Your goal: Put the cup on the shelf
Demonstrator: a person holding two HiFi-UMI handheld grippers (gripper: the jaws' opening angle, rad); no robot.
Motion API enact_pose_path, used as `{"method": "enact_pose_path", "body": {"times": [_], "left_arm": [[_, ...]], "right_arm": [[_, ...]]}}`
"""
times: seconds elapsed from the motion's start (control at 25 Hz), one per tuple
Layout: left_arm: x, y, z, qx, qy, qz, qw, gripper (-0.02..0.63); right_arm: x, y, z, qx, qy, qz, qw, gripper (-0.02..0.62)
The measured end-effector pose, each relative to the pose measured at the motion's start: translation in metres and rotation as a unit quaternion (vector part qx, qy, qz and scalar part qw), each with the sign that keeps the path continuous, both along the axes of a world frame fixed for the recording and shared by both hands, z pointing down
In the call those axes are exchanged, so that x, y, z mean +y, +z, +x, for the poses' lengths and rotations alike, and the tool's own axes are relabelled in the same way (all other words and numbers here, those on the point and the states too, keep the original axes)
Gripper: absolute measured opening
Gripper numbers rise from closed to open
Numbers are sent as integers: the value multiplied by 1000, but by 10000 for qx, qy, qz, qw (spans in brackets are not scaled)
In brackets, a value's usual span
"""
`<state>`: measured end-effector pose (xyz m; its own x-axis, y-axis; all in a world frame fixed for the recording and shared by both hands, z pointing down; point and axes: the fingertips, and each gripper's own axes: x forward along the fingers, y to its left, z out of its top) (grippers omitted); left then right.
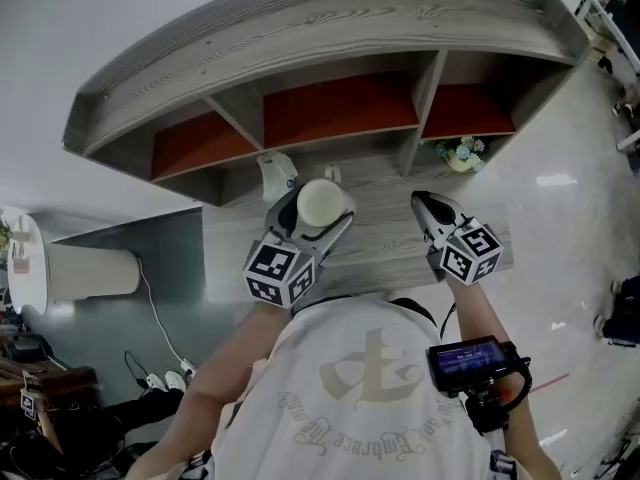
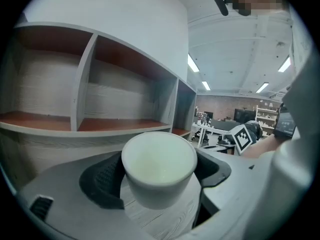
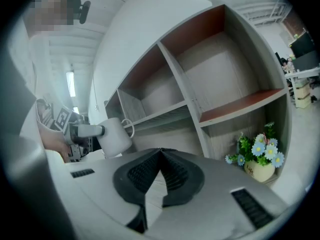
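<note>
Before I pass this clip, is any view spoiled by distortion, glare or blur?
Head view: the shelf bows into an arc, and glare patches mark the floor. Left gripper view: fisheye, black corners, cup sharp. Right gripper view: same fisheye, flowers sharp.

Light: bright, even, reaching you from ceiling strip lights (image 2: 192,63) | Glare: pale patches on the glossy floor (image 1: 555,180) | Shadow: soft, inside the shelf (image 1: 330,28) compartments | Optics: your gripper views bend hard (black vignetted corners) | Focus: cup (image 2: 159,164) close up looks slightly soft, washed out
</note>
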<state>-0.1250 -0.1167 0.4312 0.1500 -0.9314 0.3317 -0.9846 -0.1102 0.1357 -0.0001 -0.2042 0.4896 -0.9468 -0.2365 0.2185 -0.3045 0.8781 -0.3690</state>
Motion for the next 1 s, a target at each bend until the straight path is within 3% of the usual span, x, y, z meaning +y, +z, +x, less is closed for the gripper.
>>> {"method": "enact_pose_path", "body": {"times": [0.52,1.0], "left_arm": [[-40,-89,-9,-153,-351,565,9977,422],[-104,-99,-43,-625,-1037,546,9911,422]], "right_arm": [[-17,6,-15,-167,-345,-181,9991,3],[-20,9,-6,-197,-514,-350,9979,4]]}}
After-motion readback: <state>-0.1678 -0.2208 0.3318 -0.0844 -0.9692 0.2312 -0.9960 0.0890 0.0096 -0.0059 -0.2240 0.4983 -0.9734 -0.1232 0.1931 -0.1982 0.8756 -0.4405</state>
